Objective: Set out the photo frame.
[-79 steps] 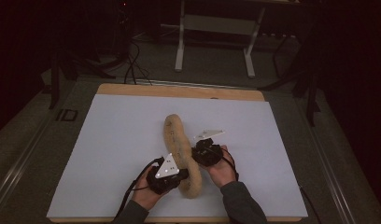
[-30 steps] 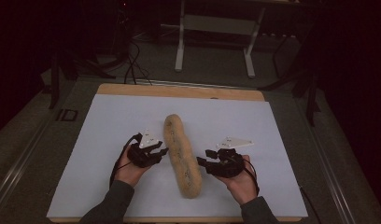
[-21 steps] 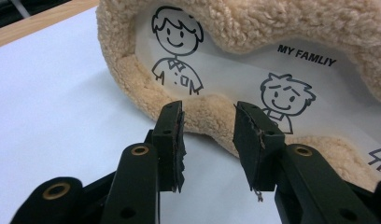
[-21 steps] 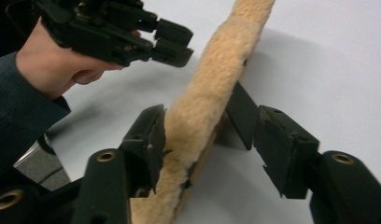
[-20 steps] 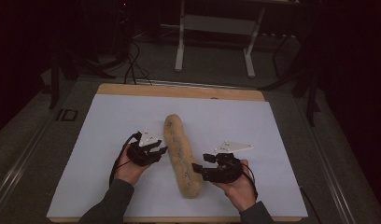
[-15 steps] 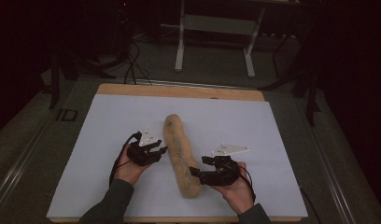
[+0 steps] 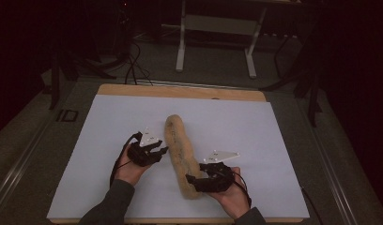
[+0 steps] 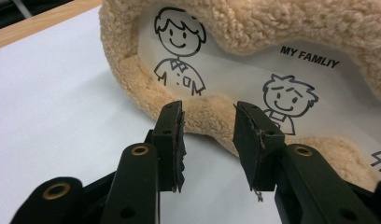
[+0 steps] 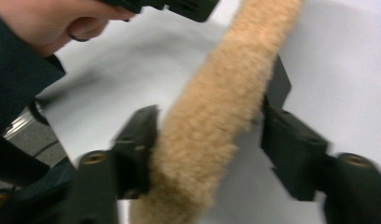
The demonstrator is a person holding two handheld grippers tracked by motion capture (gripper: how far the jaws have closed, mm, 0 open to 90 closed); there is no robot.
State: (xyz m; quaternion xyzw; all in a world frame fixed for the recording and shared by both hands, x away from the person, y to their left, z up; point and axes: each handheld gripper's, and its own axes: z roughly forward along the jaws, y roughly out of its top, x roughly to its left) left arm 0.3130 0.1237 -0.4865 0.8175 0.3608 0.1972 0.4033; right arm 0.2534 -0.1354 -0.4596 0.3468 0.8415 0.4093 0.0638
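1. The plush roll [image 7: 181, 157] lies lengthwise mid-bench [image 7: 274, 140] between both hands.
2. Left gripper [image 7: 152, 152]: fingers [image 8: 172, 135] released, apart just beside the roll's fleece edge.
3. Right gripper [image 7: 199, 180]: fingers [image 9: 137, 140] have just been closing, straddling the roll's near end without clamping it.

The room is dark. A white sheet [image 7: 110, 140] covers the wooden table [image 7: 180, 91]. Behind it stands a metal frame [image 7: 215, 42] on the grey floor [image 7: 39, 140].
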